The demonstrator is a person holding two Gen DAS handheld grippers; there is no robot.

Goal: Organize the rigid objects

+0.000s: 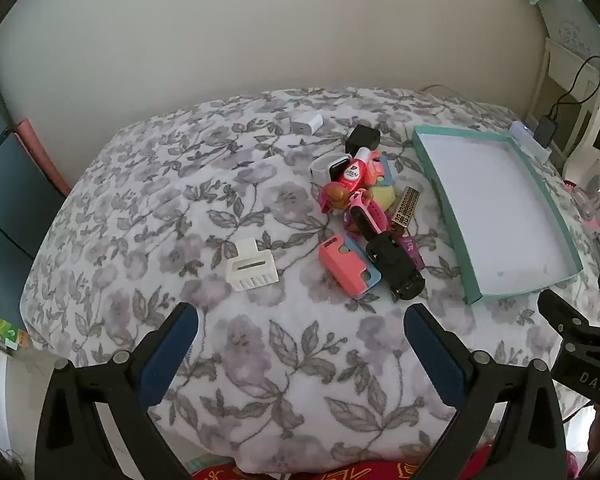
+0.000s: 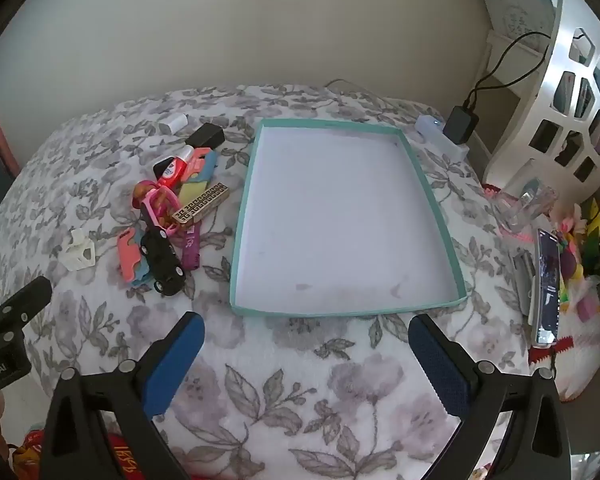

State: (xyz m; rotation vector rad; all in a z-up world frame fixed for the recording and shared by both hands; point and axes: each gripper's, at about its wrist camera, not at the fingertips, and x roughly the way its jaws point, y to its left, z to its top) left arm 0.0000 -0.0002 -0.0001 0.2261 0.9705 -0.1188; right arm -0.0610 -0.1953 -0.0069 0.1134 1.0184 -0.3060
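A heap of small rigid objects [image 1: 364, 216] lies on the floral blanket: a black toy car [image 1: 396, 270], a pink and blue case [image 1: 346, 266], a red bottle [image 1: 351, 172], a pink watch [image 1: 360, 210] and a gold patterned bar [image 1: 406, 204]. A white hair clip [image 1: 250, 266] sits apart to the left. The teal-rimmed tray [image 2: 246, 200] with a white floor lies to the heap's right, with nothing in it. My left gripper [image 1: 300, 324] hovers open, short of the heap. My right gripper [image 2: 306, 332] hovers open at the tray's near edge. Neither holds anything.
A white charger block [image 1: 307, 124] and a black block [image 1: 362, 138] lie behind the heap. A phone [image 2: 546, 284], a clear box [image 2: 526, 204] and toys crowd the right edge. A plugged power strip [image 2: 440, 134] sits behind the tray. A white lattice headboard [image 2: 572, 92] stands at the right.
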